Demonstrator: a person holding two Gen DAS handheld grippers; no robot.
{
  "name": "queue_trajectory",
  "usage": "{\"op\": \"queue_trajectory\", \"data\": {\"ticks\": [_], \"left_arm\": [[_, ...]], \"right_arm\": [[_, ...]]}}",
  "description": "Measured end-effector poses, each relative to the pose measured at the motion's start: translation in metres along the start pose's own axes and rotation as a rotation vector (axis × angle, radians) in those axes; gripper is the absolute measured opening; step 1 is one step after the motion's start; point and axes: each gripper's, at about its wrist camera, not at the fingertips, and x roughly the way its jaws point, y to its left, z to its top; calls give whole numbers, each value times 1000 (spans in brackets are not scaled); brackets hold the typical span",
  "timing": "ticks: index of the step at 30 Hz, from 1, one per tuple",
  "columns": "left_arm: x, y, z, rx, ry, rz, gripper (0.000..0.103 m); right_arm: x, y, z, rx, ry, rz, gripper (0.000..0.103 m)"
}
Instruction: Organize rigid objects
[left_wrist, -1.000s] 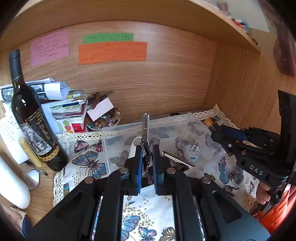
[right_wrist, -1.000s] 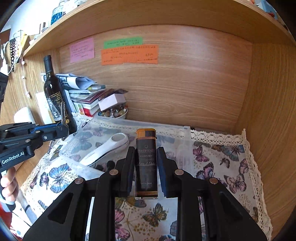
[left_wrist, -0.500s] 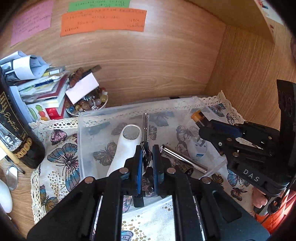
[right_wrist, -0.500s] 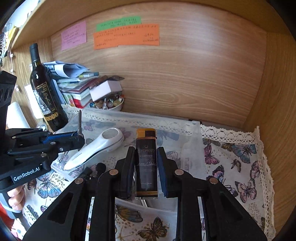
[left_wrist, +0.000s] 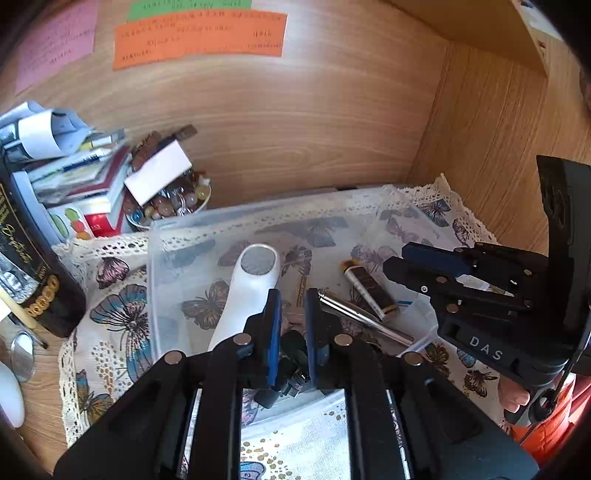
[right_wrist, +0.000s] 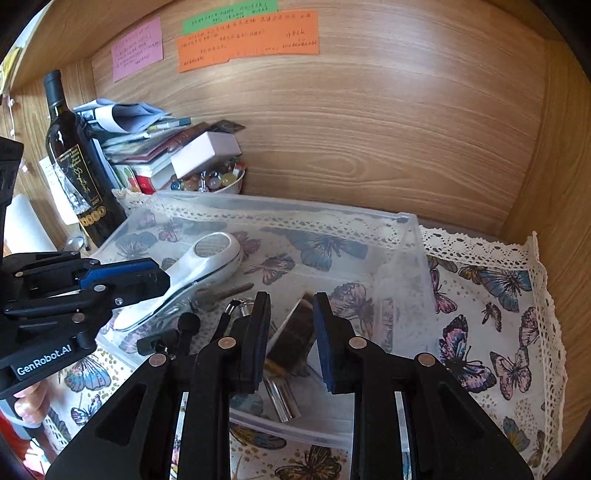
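While both grippers gape, lighter (right_wrist: 295, 328) in bin (right_wrist: 402, 236)

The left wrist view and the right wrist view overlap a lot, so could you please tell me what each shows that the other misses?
Only the left wrist view shows the small round mirror on the wood. Only the right wrist view shows the wine bottle's neck and the keys. Both show the clear bin, the white handheld device, the dark brown box and the bead bowl.
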Motion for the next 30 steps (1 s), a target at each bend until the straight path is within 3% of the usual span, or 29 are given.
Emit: {"op": "queue_trajectory", "data": {"ticks": [5, 10, 13, 16, 18, 21, 24, 30], "left_arm": [[-24, -1, 1, -7, -57, 14, 14], [-56, -5, -3, -4, -136, 38, 30], [-78, -9, -9, -1, -188, 56, 40], [-100, -13, -15, -1, -240, 59, 49], [-115, -15, -19, -4, -276, 62, 59], [-134, -18, -25, -3, -327, 87, 68], [-149, -22, -32, -3, -372, 106, 77], [-172, -28, -41, -3, -422, 122, 87]], "right_arm": [[-24, 2, 3, 0, -56, -14, 22], [-61, 9, 2, -8, -132, -20, 22], [-82, 14, 0, -11, -180, -23, 27], [-102, 18, -3, -9, -233, -37, 38], [-118, 21, -6, -8, -279, -50, 56], [-138, 25, -10, -2, -334, -53, 72], [-153, 27, -14, 10, -371, -50, 84], [-174, 29, -24, 35, -422, -55, 96]]}}
